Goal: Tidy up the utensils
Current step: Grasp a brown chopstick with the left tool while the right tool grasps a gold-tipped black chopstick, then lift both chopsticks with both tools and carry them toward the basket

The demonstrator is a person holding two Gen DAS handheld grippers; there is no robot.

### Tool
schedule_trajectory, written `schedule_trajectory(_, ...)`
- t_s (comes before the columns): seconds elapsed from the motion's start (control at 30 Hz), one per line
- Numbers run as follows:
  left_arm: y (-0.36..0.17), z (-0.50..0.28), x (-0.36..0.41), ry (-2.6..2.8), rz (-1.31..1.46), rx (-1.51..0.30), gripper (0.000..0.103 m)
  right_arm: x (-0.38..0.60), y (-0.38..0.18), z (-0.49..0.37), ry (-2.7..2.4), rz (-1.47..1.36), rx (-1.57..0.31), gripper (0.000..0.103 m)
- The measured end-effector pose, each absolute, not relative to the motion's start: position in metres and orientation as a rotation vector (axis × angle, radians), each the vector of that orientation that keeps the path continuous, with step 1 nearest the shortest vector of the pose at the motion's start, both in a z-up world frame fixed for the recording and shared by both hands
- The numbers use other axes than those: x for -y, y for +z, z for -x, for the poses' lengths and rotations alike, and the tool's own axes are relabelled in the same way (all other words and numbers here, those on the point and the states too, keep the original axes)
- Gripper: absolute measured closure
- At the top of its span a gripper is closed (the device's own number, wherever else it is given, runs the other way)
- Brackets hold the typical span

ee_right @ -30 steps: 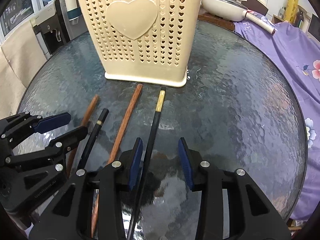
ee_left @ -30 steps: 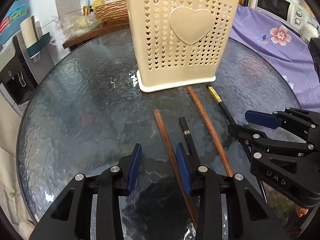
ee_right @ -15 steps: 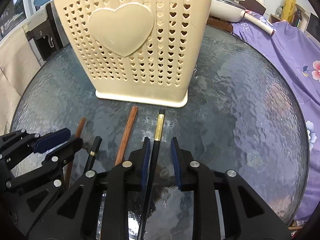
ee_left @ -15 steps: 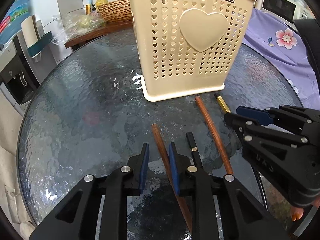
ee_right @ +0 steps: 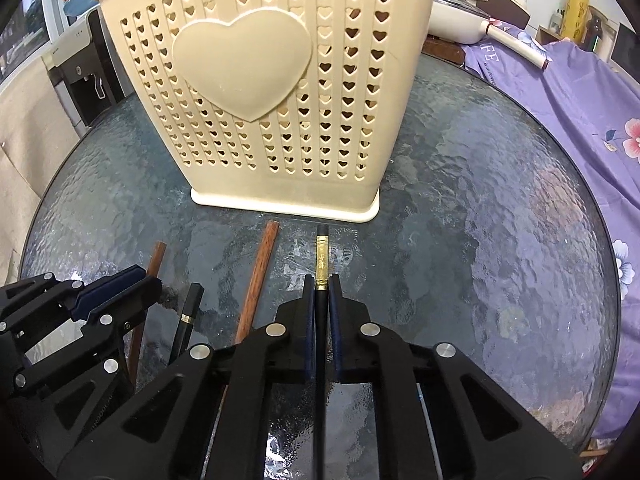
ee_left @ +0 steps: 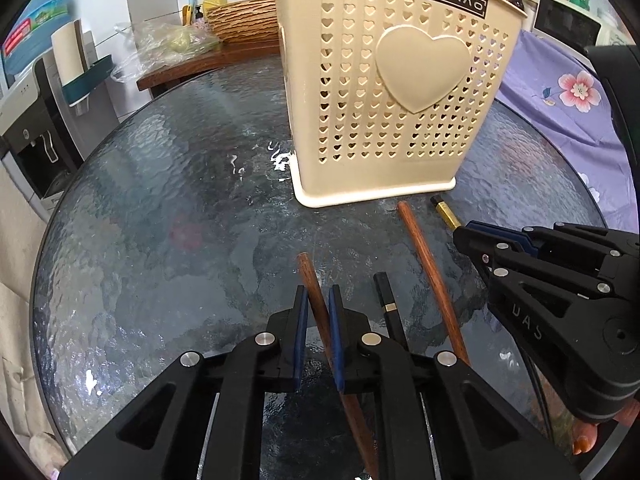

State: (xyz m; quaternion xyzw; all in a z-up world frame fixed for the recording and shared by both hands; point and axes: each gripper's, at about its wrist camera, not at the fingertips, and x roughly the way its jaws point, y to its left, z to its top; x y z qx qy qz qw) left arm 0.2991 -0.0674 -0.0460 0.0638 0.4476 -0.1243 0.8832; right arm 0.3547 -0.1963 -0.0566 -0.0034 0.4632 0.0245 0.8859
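A cream heart-patterned utensil basket [ee_left: 400,120] [ee_right: 280,100] stands upright on the round glass table [ee_left: 160,220]. In front of it lie several chopsticks. My left gripper [ee_left: 318,300] is closing its jaws, and the blue pads press the leftmost brown chopstick [ee_left: 310,276]. My right gripper [ee_right: 321,286] is closing too, pinching the black chopstick with a gold band [ee_right: 321,256]. Between the two lie a short black chopstick [ee_left: 386,300] [ee_right: 190,308] and a second brown chopstick [ee_left: 424,260] [ee_right: 260,272], both untouched. Each gripper shows at the edge of the other's view.
A purple flowered cloth [ee_left: 560,92] [ee_right: 580,100] covers furniture to the right of the table. Behind are a wooden side table with a wicker basket [ee_left: 240,24], a water dispenser [ee_left: 28,132] at left and a cream pan [ee_right: 472,12].
Both grippers moved forward toward the basket and went from wide open to closed. The left closed on the brown chopstick and the right on the black gold-banded one.
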Motion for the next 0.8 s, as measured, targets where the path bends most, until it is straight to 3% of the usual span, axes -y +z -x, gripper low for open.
schedule_trajectory(0.8,-0.021,-0.295,0.059,-0.271,-0.055,-0.868,0.096,0.207,-0.035,-0.335,0.168,-0.086,-0.885,0.095)
